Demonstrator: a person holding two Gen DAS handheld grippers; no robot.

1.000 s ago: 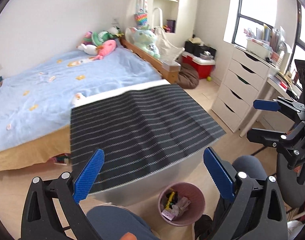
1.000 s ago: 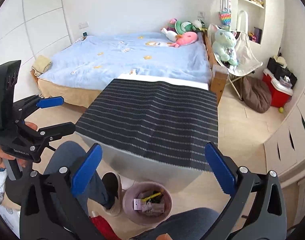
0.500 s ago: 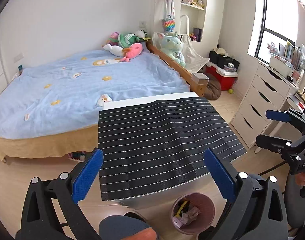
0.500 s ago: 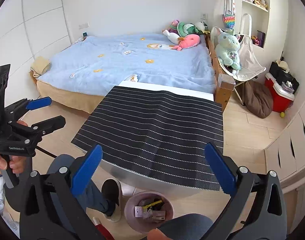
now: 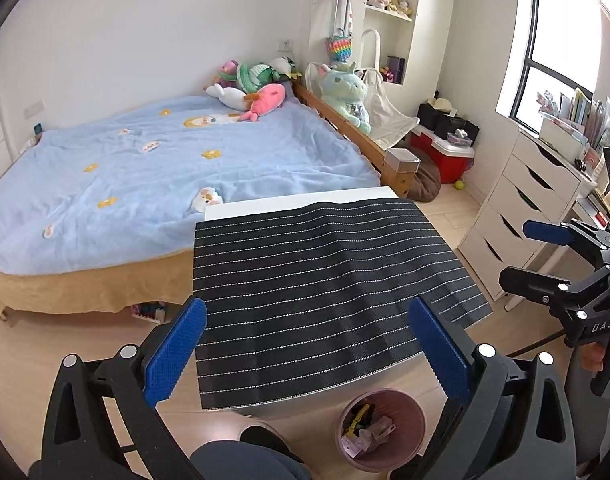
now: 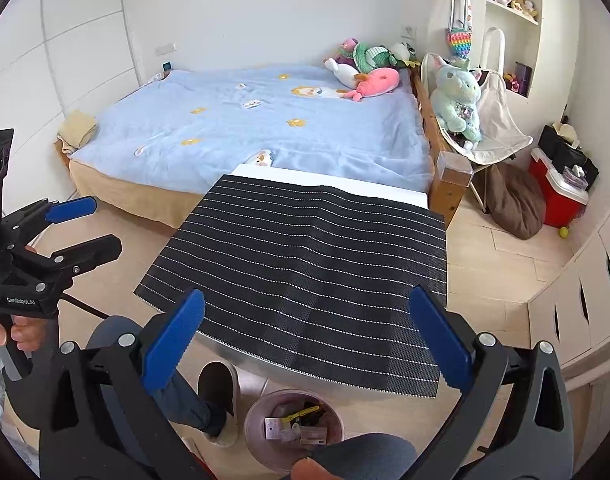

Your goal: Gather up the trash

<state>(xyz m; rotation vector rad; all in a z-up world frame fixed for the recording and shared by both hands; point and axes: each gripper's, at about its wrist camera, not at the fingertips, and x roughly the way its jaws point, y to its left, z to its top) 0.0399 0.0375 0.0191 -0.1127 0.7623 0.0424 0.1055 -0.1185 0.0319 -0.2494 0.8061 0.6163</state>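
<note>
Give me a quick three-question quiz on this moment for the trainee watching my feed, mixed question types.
1. True or false: the left gripper is shut on a piece of trash.
2. Multiple choice: the pink bin stands A) on the bed, B) on the floor at the table's near edge, C) on the white drawers.
3. Fill in: the table is covered by a black ____ mat.

Key
1. False: both it and the right gripper are open and hold nothing.
2. B; it already holds trash.
3. Striped.
</note>
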